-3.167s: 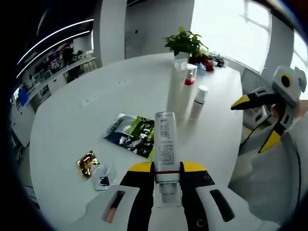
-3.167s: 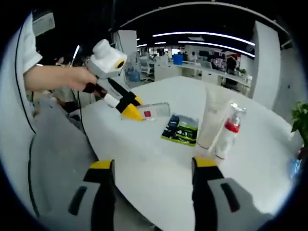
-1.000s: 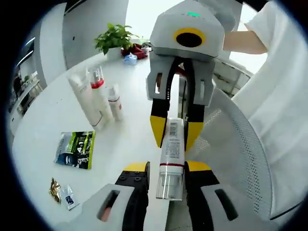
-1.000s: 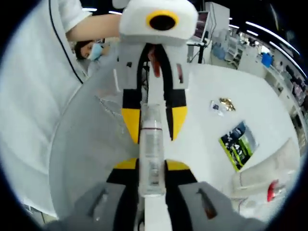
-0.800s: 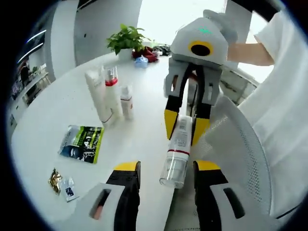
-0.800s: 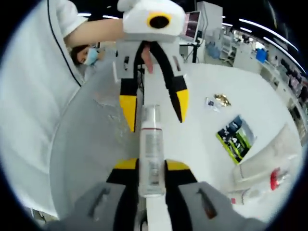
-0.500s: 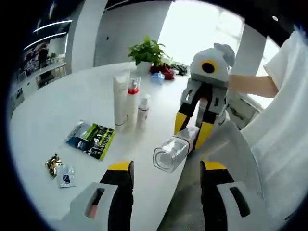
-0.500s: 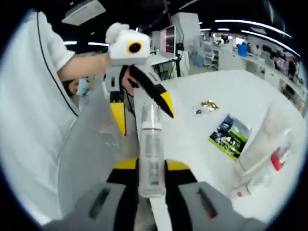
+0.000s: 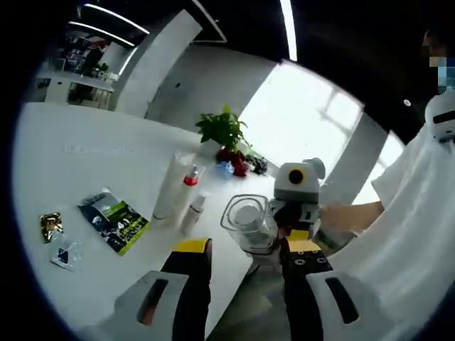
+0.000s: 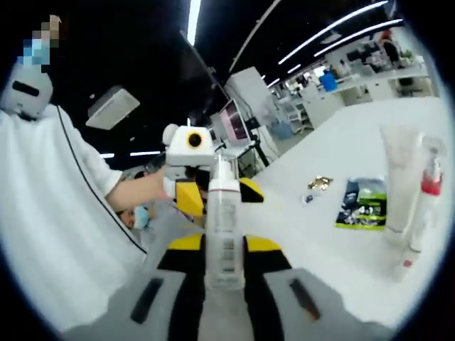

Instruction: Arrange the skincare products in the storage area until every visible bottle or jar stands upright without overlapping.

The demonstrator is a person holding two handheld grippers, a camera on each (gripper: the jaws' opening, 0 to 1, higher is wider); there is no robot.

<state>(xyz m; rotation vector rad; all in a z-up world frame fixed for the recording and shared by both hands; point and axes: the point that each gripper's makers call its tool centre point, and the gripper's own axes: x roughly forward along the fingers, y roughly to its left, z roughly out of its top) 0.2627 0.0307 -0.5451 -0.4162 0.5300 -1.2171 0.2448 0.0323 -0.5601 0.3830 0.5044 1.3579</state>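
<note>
my right tongs (image 10: 225,250) are clenched on the clear bottle (image 10: 225,220), which rises straight up between the yellow-tipped jaws, its white collar and see-through cap above them and a printed label on its body. in the left gripper view the same clear bottle (image 9: 249,224) points its round clear cap end toward me, held just beyond my left tongs (image 9: 242,250), whose jaws stand apart with nothing between them; the bottle hangs over the gap between their yellow tips without touching them, as far as i can tell from this angle. the right tongs (image 9: 300,213) sit behind the bottle there, with a person's hand (image 9: 340,217) gripping them.

ahead and to the left of my left tongs, on the smooth white tabletop (image 9: 85,163), stand a tall white tube (image 9: 169,188), a slim bottle with a red collar (image 9: 186,190) just beside it, and a small white bottle (image 9: 193,212) nearest me, all upright and close together. further left lies a flat glossy green-and-black sachet (image 9: 114,220), then a crinkled gold foil packet (image 9: 50,225) and a small clear packet (image 9: 62,253). a leafy potted plant (image 9: 222,131) stands at the far edge.

in the right gripper view, my left tongs (image 10: 213,192) show behind the bottle, and the white tube (image 10: 399,177) and red-collared bottle (image 10: 425,195) stand off to the right.
</note>
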